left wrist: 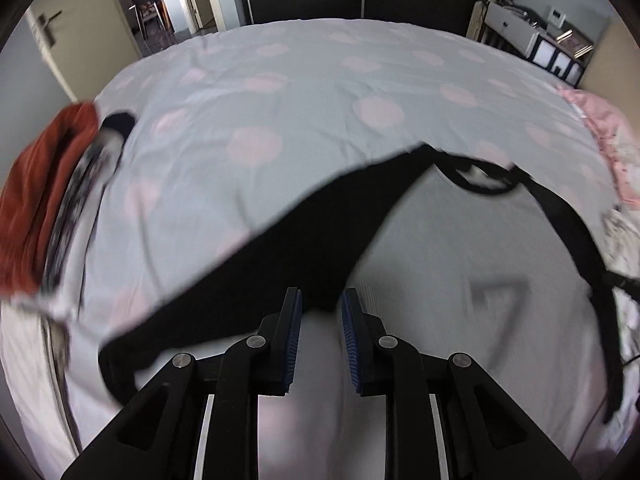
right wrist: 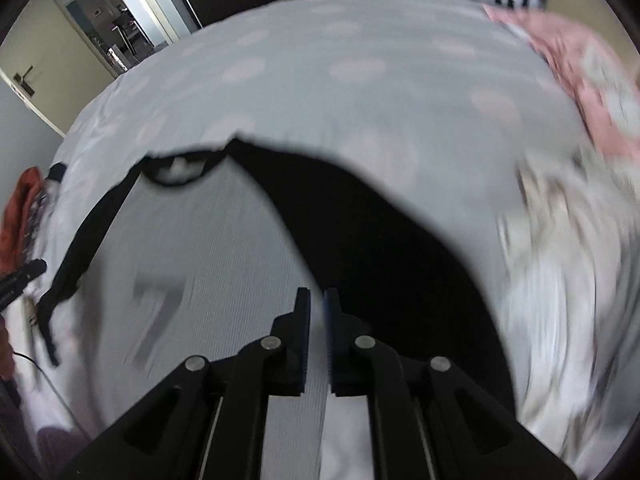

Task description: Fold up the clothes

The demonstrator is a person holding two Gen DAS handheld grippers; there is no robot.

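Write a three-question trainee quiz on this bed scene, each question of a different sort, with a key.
1. True or false: the T-shirt has a grey body and black sleeves.
2. What colour are the dots on the bed cover? A green; B pink; C yellow.
3. Fill in: in the left wrist view, the orange garment lies at the picture's ___ edge.

Key: 1 true; 2 B; 3 left.
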